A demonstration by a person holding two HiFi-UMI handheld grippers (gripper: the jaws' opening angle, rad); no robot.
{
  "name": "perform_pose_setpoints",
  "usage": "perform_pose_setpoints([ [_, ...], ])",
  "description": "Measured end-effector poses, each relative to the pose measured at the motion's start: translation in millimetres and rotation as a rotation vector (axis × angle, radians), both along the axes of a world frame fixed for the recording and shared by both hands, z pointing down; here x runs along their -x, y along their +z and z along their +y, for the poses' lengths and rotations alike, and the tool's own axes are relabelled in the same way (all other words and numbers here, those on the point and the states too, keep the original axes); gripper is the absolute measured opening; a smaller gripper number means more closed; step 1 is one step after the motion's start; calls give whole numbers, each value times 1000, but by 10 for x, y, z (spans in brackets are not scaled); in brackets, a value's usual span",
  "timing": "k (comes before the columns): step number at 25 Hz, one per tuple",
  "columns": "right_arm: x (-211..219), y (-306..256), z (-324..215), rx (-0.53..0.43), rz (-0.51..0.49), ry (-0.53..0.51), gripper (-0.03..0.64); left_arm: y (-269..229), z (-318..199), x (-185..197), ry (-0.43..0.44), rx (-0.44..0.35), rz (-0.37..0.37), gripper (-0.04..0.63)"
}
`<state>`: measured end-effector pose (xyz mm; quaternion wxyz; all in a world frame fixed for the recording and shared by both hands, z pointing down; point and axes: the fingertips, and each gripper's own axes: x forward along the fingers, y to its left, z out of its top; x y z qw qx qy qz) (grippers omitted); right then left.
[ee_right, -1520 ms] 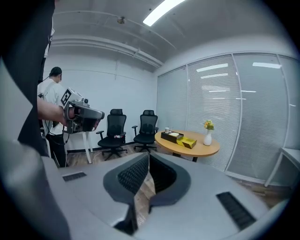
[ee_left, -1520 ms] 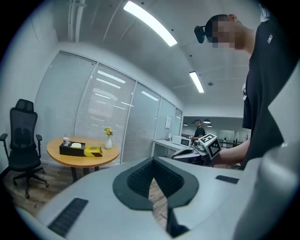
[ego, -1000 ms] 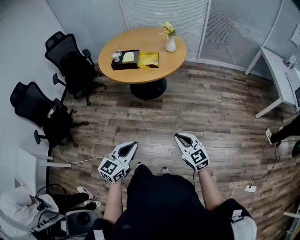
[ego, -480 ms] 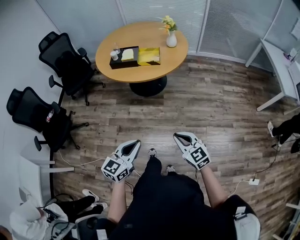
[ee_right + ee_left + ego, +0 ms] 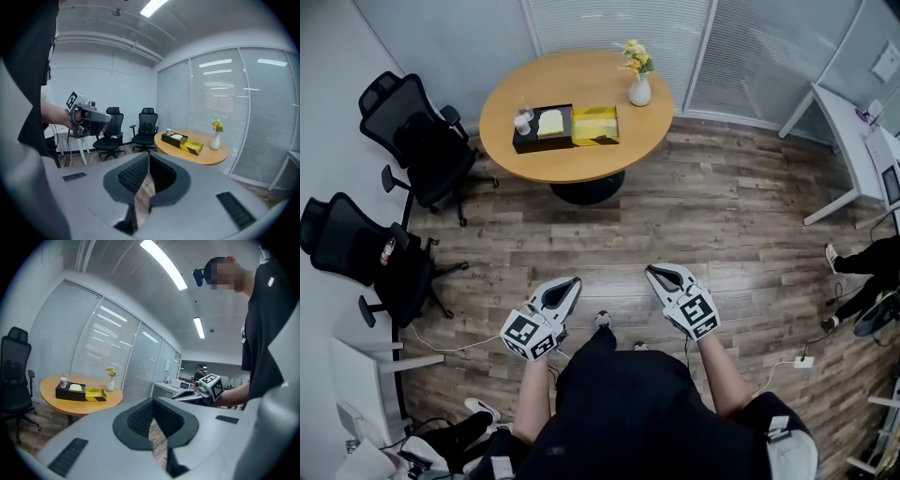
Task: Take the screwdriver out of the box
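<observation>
Chairs (image 5: 417, 131), two black office ones, stand at the left by the wall, and a thin cable (image 5: 450, 323) runs over the floor near them. My left gripper (image 5: 570, 283) is held near my body with its claw pressed together and nothing in it.

The round table (image 5: 581, 161) is far off across open wood floor. On it a black box (image 5: 539, 129) touches a yellow box (image 5: 595, 125) on its right. A cup (image 5: 522, 120) is at the black box's left end, and a vase (image 5: 639, 89) with flowers is further right.

The screwdriver isn't visible from here. I take it to be in one of the boxes but can't tell which.

My right gripper (image 5: 658, 275) is also near me, claw pressed together and empty. A white desk (image 5: 853, 150) is far right, with a power strip (image 5: 803, 362) on the floor at near right.

Handling, my guess: the screwdriver is light and stiff, with a smooth shaft that could slip or roll. I'd pinch the handle across its thick part and lift straight up to clear the box walls.

Room: the straight path to the table is open. Watch the chairs at left, the table's edge, the easily tipped vase and cup, and the floor cables. Not within reach yet, so the approach comes first.
</observation>
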<state>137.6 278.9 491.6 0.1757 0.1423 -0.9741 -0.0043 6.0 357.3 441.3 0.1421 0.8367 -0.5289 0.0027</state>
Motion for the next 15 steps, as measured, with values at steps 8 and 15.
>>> perform_pose_setpoints([
  [8,452,-54,-166,-31,12,59,9,19,-277,476,64,-5,16,6],
  [15,575,-35,-283,-27,22,116,9,46,-501,682,110,6,15,6],
])
